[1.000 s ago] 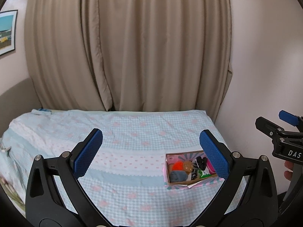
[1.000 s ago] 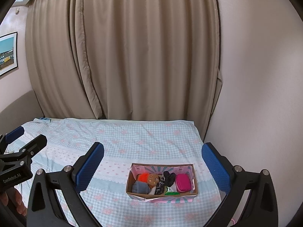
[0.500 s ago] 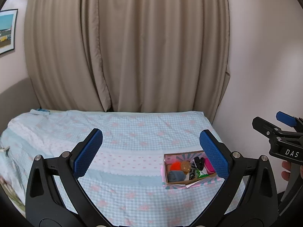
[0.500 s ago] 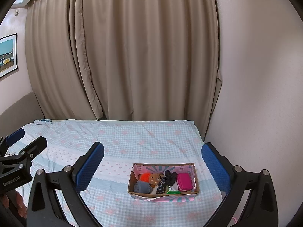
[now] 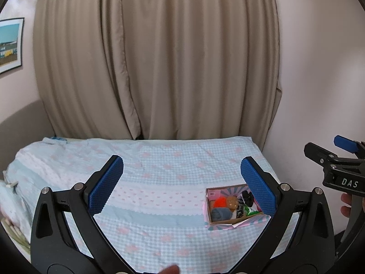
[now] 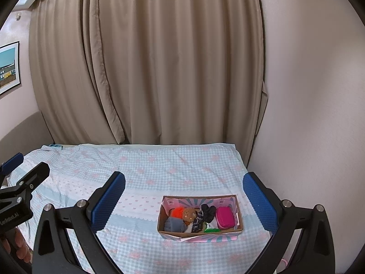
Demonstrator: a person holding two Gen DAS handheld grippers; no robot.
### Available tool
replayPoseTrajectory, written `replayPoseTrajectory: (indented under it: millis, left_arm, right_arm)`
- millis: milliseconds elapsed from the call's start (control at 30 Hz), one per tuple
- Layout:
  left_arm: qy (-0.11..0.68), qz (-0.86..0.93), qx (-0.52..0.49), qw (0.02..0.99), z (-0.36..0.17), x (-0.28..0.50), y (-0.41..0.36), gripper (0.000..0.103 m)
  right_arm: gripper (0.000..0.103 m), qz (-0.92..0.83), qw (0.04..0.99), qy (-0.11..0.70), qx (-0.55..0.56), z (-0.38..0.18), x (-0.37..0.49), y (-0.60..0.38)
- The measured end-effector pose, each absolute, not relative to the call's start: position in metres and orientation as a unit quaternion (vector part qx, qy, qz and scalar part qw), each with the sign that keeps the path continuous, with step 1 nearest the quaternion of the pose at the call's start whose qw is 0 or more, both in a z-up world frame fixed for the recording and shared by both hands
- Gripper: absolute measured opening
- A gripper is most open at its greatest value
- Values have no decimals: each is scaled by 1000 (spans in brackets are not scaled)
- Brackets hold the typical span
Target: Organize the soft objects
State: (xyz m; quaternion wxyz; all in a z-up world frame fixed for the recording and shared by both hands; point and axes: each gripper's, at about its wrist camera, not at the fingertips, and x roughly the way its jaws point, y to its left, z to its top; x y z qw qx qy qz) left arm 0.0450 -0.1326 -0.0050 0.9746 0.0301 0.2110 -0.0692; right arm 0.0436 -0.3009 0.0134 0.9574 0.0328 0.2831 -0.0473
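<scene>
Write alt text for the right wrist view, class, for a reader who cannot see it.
An open cardboard box of soft items sits on a checked blue bedspread, framed between the wide-open blue pads of the right gripper. It holds a pink pouch, a small brown plush, something orange, grey and black pieces. Beige curtains hang behind.

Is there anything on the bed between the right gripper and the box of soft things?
Nothing visible. Only bare bedspread lies between the open right gripper and the box, whose top is uncovered.
</scene>
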Motion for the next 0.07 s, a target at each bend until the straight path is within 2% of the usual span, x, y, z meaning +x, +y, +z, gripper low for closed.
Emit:
replayPoseTrajectory:
  millis: [67]
  left_arm:
    - [209, -65, 35, 975, -7, 46, -133, 103]
  right_arm:
    - [103, -48, 955, 291, 37, 12, 45, -298]
